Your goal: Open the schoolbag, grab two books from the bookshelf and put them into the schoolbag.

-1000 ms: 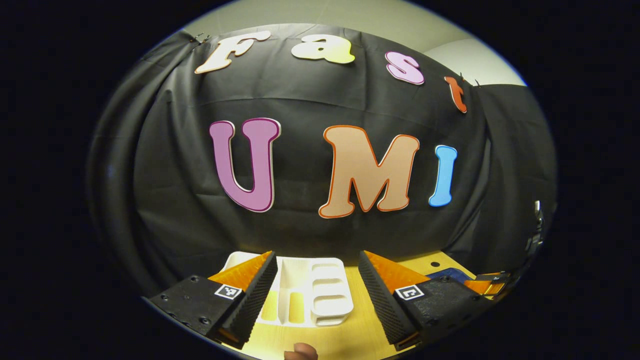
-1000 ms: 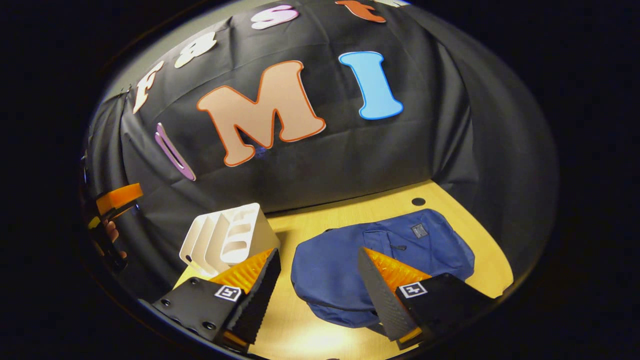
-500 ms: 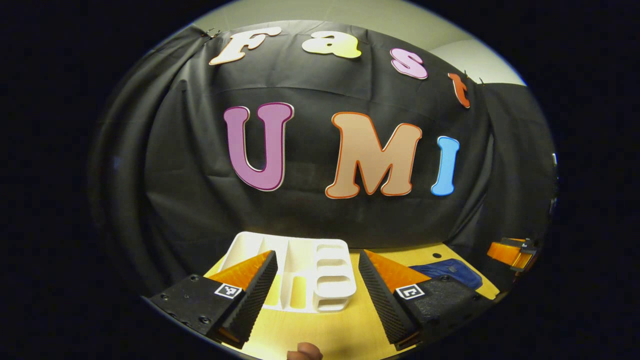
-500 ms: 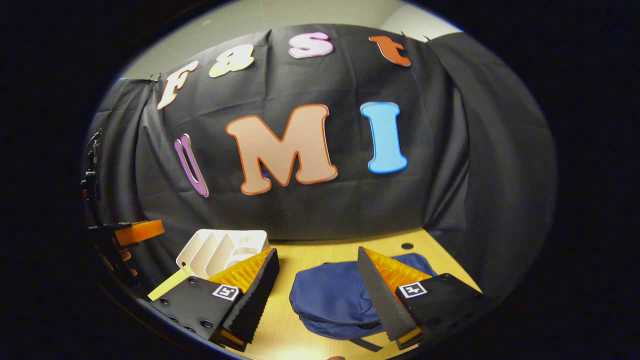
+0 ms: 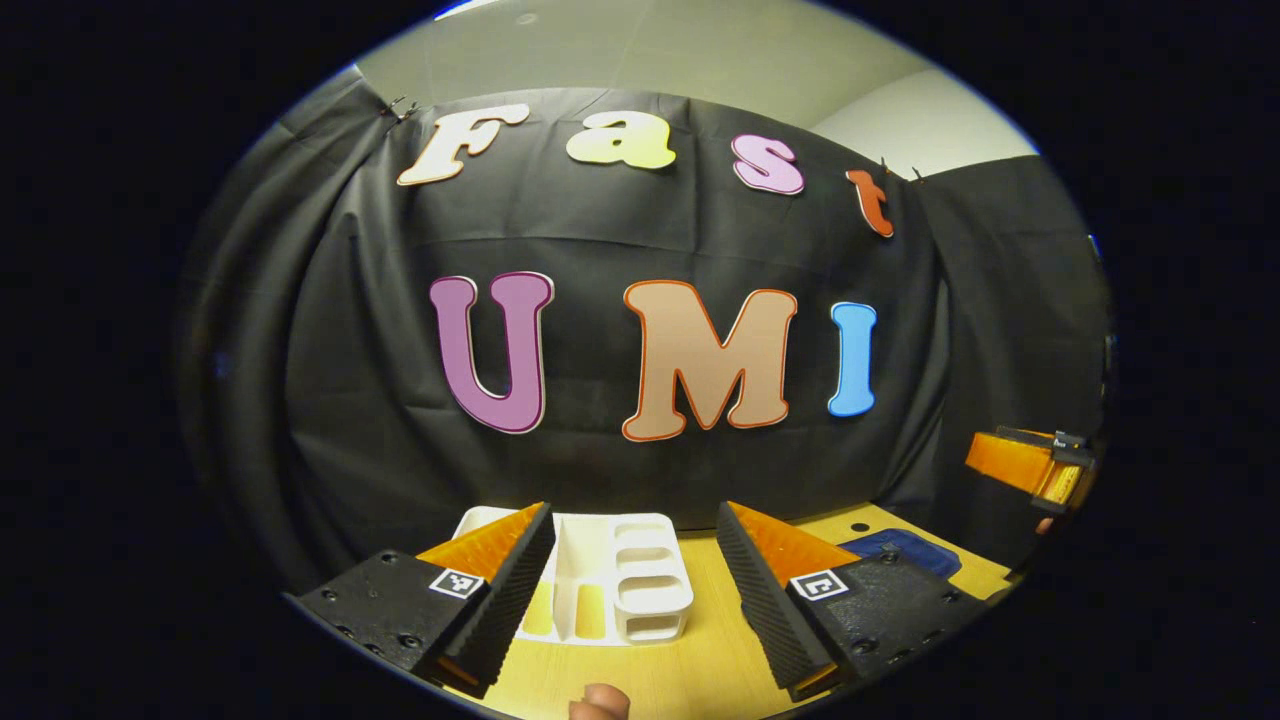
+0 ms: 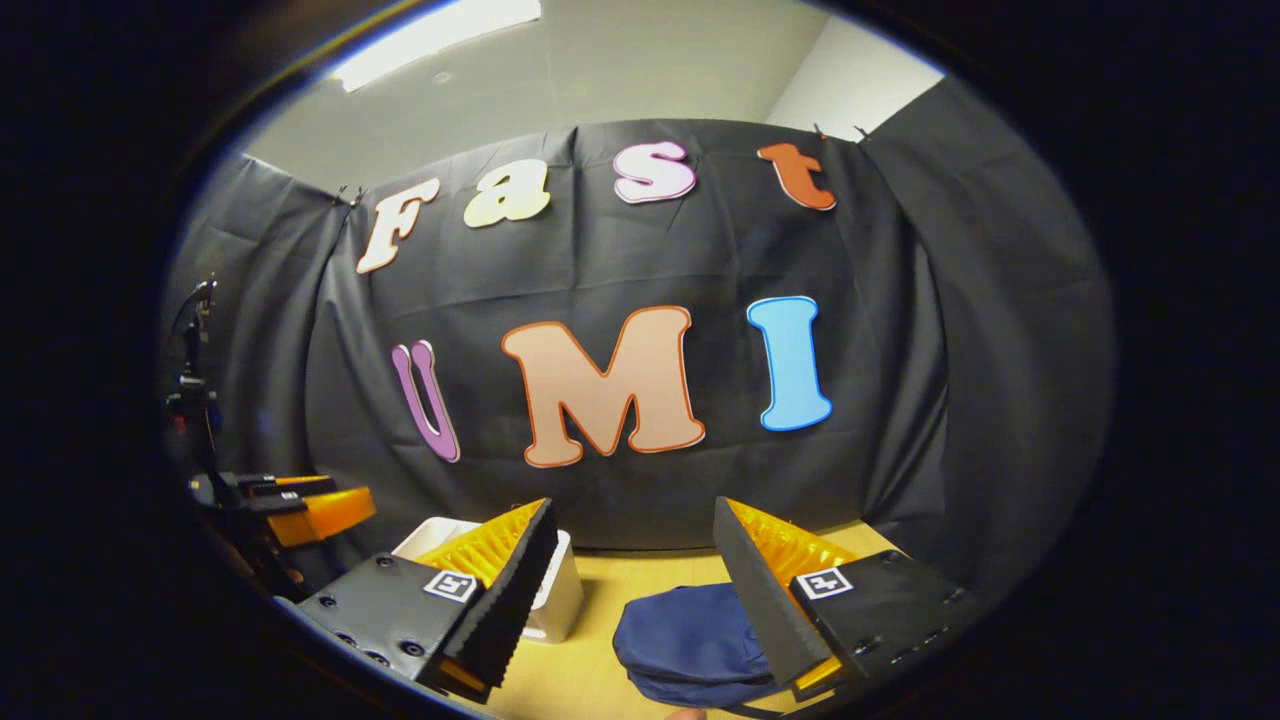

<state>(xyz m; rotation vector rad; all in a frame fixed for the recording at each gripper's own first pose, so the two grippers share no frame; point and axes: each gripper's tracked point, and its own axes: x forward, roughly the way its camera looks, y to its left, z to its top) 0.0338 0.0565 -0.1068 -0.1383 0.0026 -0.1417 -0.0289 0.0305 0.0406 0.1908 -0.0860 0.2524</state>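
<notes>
The left gripper [image 5: 634, 585] was held level above the tabletop [image 5: 690, 675], jaws spread wide with nothing between them — the white bookshelf [image 5: 640, 580] was seen just ahead, lying flat near the booth's wall. The blue schoolbag [image 5: 900, 550] was spotted off to its right on the tabletop, well apart from the bookshelf. The right gripper [image 6: 632, 590] was raised too, jaws wide and empty — the schoolbag [image 6: 690, 640] lay below and ahead of it, the bookshelf [image 6: 560, 600] to its left. Whether the schoolbag was open could not be told.
</notes>
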